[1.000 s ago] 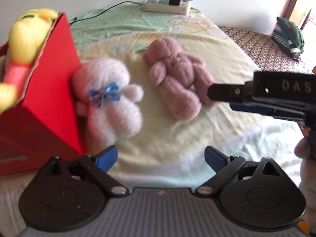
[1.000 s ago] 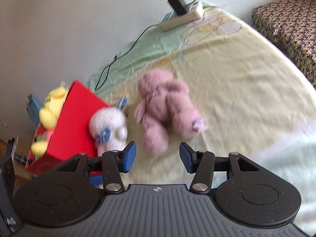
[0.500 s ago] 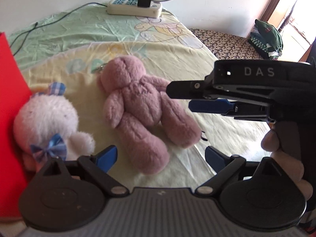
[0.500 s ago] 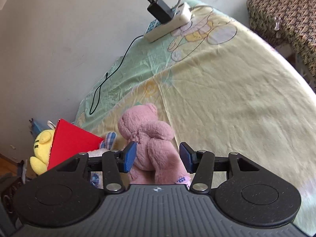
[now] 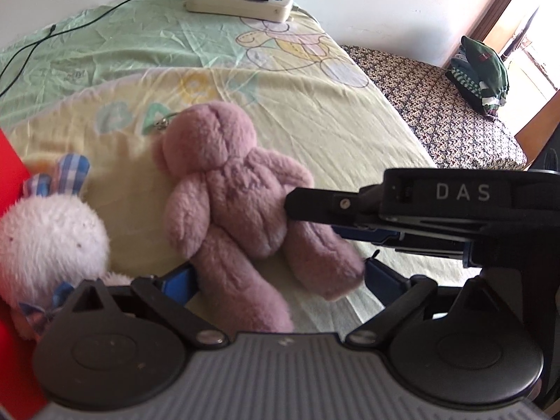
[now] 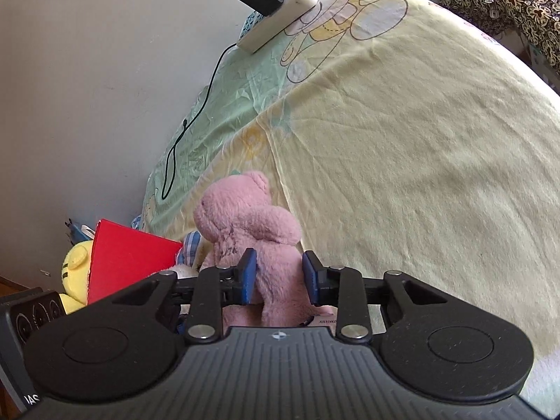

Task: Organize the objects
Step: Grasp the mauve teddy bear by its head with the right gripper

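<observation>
Right wrist: right gripper [image 6: 279, 277] brackets pink bear [image 6: 252, 224]

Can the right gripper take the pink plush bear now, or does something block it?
Probably yes: the right gripper already has its open fingers on both sides of the pink plush bear, nothing between them.

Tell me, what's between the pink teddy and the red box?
A white plush bunny with checked ears lies between the pink teddy and the red box; the left wrist view shows it best.
</observation>
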Tool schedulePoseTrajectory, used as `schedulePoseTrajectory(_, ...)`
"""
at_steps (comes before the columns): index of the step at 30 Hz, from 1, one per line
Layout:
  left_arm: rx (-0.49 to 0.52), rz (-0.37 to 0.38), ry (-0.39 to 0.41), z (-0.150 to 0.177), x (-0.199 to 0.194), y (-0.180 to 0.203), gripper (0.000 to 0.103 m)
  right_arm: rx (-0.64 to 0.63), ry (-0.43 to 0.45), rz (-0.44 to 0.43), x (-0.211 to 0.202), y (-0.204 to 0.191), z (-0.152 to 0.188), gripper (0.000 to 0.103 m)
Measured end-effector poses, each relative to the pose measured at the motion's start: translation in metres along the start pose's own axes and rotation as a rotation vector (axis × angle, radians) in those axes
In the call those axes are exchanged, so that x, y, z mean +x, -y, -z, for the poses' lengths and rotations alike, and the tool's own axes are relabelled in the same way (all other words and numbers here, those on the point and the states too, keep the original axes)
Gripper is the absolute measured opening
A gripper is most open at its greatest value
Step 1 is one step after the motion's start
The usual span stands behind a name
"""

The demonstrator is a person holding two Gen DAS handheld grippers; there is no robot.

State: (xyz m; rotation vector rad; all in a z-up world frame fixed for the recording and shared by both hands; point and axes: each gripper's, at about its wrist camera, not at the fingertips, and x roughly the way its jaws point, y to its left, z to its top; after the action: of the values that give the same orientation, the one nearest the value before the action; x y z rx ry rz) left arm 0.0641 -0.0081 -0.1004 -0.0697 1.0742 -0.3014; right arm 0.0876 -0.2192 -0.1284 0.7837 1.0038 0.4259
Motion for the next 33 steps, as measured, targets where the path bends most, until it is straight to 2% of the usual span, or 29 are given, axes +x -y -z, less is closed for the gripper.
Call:
schedulePoseTrajectory(11,0.031,-0.019,-0.023,0.006,-0.008,0.012,0.095,-0.018,-0.013,-0.001,-0.011,0.000,0.016,0.027)
schedulePoseTrajectory(23,0.062,0.016,-0.063,0.040,-0.020,0.034,0.095,-0.006,-0.042,0.012,-0.043,0.010,0.045,0.027)
schedulePoseTrajectory(28,0.057,0.000,-0.062,0.045,-0.019,0.028,0.096,-0.026,-0.020,0.011,-0.048,0.009,0.047,0.031)
schedulePoseTrajectory(31,0.034,0.002,-0.035,0.043,-0.024,0.019,0.099,-0.031,0.036,0.029,-0.053,0.009,0.039,0.042)
schedulePoseTrajectory(33,0.022,0.003,-0.014,0.041,-0.026,0.015,0.099,-0.041,0.049,0.048,-0.051,0.010,0.034,0.042)
